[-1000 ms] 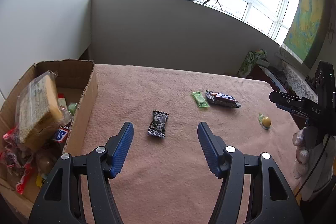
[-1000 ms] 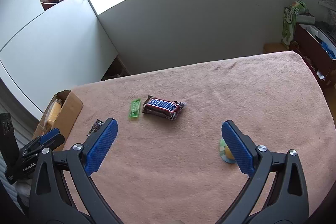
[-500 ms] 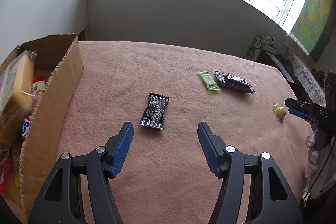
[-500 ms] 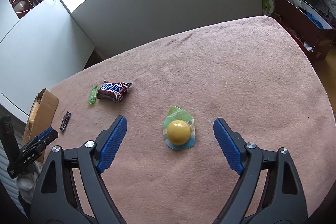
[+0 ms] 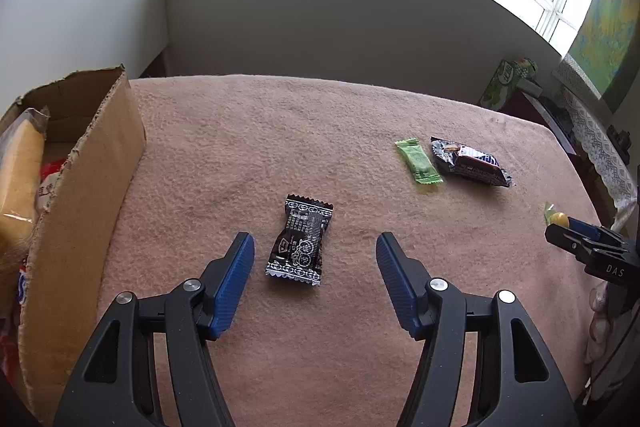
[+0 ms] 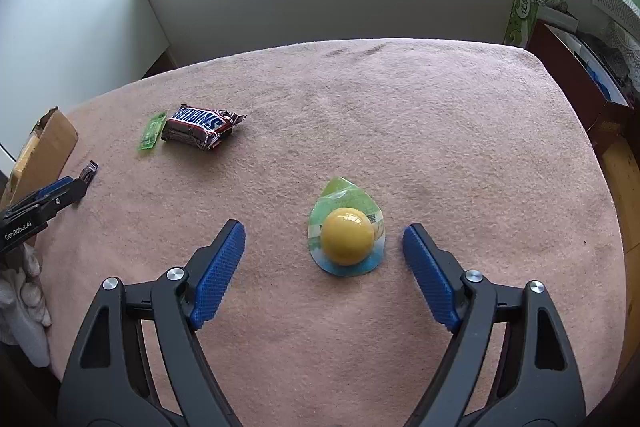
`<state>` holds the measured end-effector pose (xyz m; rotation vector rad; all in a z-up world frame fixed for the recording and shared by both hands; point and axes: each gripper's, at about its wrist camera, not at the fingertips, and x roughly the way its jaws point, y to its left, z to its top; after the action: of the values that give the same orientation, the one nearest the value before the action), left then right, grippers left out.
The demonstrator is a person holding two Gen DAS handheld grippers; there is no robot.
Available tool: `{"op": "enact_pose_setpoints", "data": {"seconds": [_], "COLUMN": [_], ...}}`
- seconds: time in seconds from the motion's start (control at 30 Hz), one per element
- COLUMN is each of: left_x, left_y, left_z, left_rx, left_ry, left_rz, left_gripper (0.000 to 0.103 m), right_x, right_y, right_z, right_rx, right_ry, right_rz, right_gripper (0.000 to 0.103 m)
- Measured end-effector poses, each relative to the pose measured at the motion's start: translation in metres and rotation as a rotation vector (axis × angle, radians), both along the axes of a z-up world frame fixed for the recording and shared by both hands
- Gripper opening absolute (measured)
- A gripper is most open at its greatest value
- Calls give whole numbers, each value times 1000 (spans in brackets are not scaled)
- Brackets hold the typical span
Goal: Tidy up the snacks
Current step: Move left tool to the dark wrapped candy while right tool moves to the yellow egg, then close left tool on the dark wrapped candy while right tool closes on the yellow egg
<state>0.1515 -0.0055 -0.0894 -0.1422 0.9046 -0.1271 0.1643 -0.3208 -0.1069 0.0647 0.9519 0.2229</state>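
My left gripper point(image 5: 315, 273) is open, its jaws either side of a black patterned candy packet point(image 5: 301, 244) on the pink cloth. My right gripper point(image 6: 324, 265) is open around a yellow jelly cup point(image 6: 347, 235) with a green-blue lid rim. A green candy wrapper point(image 5: 418, 161) and a Snickers bar point(image 5: 470, 162) lie side by side further back; they also show in the right wrist view as the green wrapper point(image 6: 151, 135) and Snickers bar point(image 6: 199, 126). A cardboard box point(image 5: 76, 183) at the left holds several snacks.
The pink cloth point(image 5: 280, 131) covers the table up to a grey wall behind. Green cartons point(image 6: 528, 11) and a dark cabinet point(image 6: 576, 75) stand off the right edge. The box also shows in the right wrist view point(image 6: 52, 143).
Both grippers have moved forward and down: the left closed in on the black packet, the right swung over and now straddles the jelly cup. Both stay open.
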Motion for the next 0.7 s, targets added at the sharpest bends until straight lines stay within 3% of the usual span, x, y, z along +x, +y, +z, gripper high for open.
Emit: {"op": "enact_pose_setpoints", "data": {"seconds": [0.13,0.3,0.4,0.57,0.7], "left_x": [4,4,3,0,-3], "left_y": [3,0,-4,-5,-5], "left_z": [-3,-2,-2,-2,-2], "left_rx": [-20,-9,12,18,29], "left_ry": [11,11,8,6,2], "left_rz": [-6,-9,-19,-21,-24], "left_gripper": [59,39,26,23,23], "right_x": [0,-3,-4,-6,-4], "right_y": [-2,1,1,0,-7], "right_z": [1,1,2,4,4], "right_rx": [4,-16,-28,-68,-30], "right_ry": [1,-6,-12,-24,-22], "right_rz": [5,3,-2,-15,-15], "right_gripper": [84,75,65,39,37]}}
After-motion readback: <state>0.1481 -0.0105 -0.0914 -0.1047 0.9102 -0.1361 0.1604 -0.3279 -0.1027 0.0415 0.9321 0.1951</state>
